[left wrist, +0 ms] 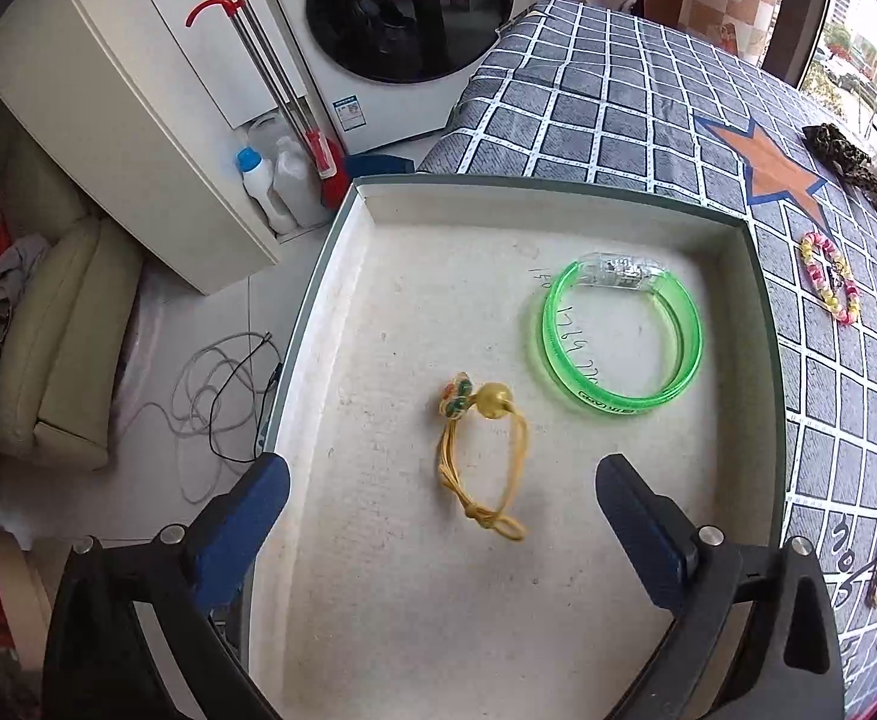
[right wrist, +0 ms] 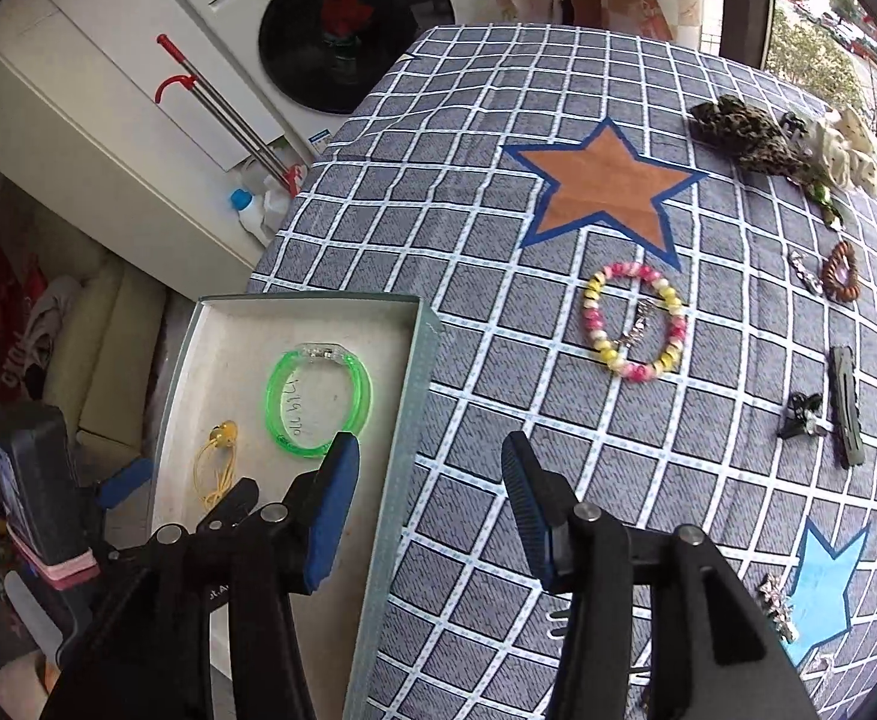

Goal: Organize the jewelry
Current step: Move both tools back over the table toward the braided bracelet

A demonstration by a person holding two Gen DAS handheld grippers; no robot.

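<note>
A shallow box (left wrist: pixel 762 324) with a white floor lies at the table's left edge. In it lie a green plastic bangle (left wrist: pixel 621 339) and a yellow cord bracelet (left wrist: pixel 483 456) with a gold bead. My left gripper (left wrist: pixel 441 474) hangs open above the box, the cord bracelet lying loose below, between its fingers. In the right wrist view the box (right wrist: pixel 414 384), bangle (right wrist: pixel 318 402) and cord bracelet (right wrist: pixel 219 462) show at the left. My right gripper (right wrist: pixel 429 462) is open and empty over the box's right wall. A pink-and-yellow bead bracelet (right wrist: pixel 633 321) lies on the cloth beyond it.
The checked tablecloth (right wrist: pixel 498 360) carries a brown bead bracelet (right wrist: pixel 840 270), dark hair clips (right wrist: pixel 846 408), a leopard-print scrunchie (right wrist: pixel 744 132) and small silver pieces (right wrist: pixel 777 597). A washing machine (left wrist: pixel 390 18), a cabinet and bottles stand on the floor left of the table.
</note>
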